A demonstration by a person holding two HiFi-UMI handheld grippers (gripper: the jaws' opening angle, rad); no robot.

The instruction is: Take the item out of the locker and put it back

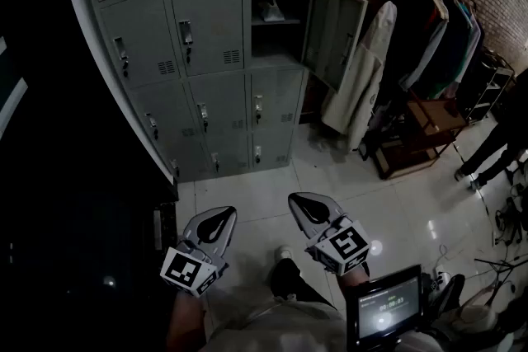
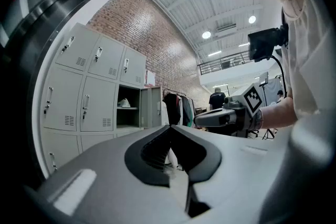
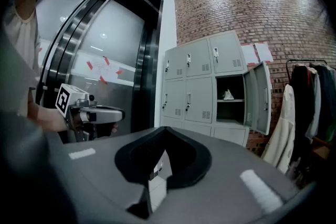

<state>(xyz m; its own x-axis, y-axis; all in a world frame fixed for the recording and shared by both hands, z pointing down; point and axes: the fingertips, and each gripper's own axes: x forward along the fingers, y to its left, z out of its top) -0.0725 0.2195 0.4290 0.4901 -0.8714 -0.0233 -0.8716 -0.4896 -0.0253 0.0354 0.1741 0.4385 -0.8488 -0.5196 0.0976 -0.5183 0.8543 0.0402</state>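
Now, step: we judge this to be the very start, the approach, with nothing yet taken out.
Left gripper (image 1: 216, 217): jaws together with nothing between them, held low in front of us at about 7 o'clock in the head view.
Right gripper (image 1: 302, 202): jaws together as well and empty, at about 5 o'clock, near its partner but not touching it.
Item (image 1: 271, 11): a small pale thing, too small for us to name. It lies on the shelf (image 1: 276, 22) inside the open compartment (image 1: 276, 41), at 12 o'clock from our grippers and well apart from both.
Locker (image 1: 206, 37): a grey bank of compartments, all shut but that one.
Door (image 1: 334, 33): swung out toward 2 o'clock, so the opening is free.
Clothes rack (image 1: 429, 29): garments hang at 2 o'clock, and a pale coat (image 1: 363, 70) hangs just beside the open door.
Next move: we think we must walk toward 12 o'clock and raise one gripper to shelf height. We would then part its jaws and bring them round the item before closing.
Care: we would come in on the 11 o'clock side of the door, clear of its edge and the coat.
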